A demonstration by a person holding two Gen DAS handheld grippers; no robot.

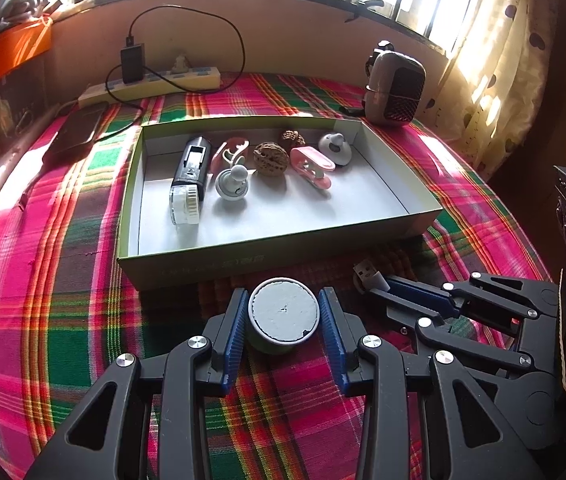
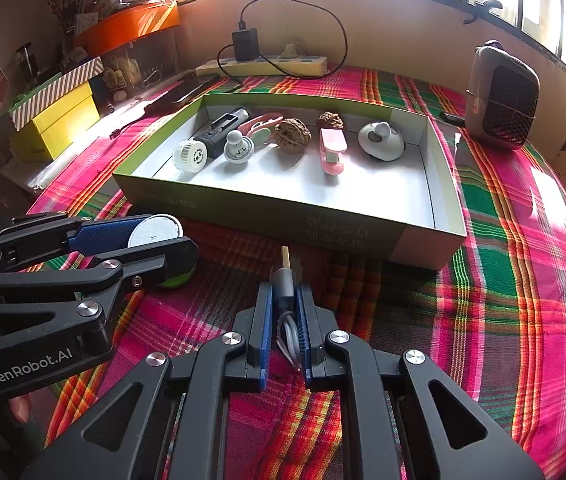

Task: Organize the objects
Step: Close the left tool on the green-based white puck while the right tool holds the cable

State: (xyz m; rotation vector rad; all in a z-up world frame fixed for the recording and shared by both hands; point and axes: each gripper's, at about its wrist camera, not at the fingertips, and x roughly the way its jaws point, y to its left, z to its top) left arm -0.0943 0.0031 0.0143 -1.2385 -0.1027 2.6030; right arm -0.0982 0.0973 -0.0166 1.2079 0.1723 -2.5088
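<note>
Ahead of both tools, open box (image 1: 267,256) on plaid bed (image 1: 63,320), already holding small items. Between left tool (image 1: 283,312) pads, touching: round green tub, pale lid (image 1: 283,310). Clamped in right tool (image 2: 284,300): grey USB cable (image 2: 285,280). Risk: smooth tub slipping, loose cable snagging box rim.

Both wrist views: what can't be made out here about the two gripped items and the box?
- Round container, left wrist view: top shows; its base is hidden by the left gripper, so contact is uncertain.
- Same container, right wrist view: mostly covered by the left gripper's fingers.
- USB cable, right wrist view: its coil is pinched inside the right gripper; length unseen.
- Box: printed text too blurred to read.
</note>
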